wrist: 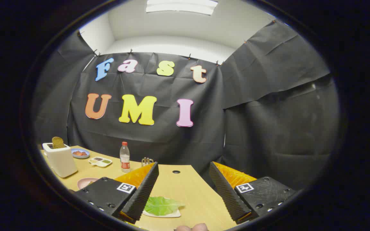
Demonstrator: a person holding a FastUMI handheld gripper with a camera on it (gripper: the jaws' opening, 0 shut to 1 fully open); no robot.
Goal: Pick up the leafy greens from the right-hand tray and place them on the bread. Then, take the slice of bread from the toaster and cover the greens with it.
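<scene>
We see gripper [183,187] with fingers spread wide, holding nothing. Leafy greens [161,205] lie flat on white tray [172,215] between fingers, nearer left one. Bread slice [57,142] stands in cream toaster [59,159], well apart to left. Risk, we judge — thin, floppy leaf slips from ribbed black pads, or tray skids on smooth wooden table [185,186]

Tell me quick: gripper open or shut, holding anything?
Gripper: open, holding nothing; the leafy greens lie on their white tray between the fingers.
</scene>
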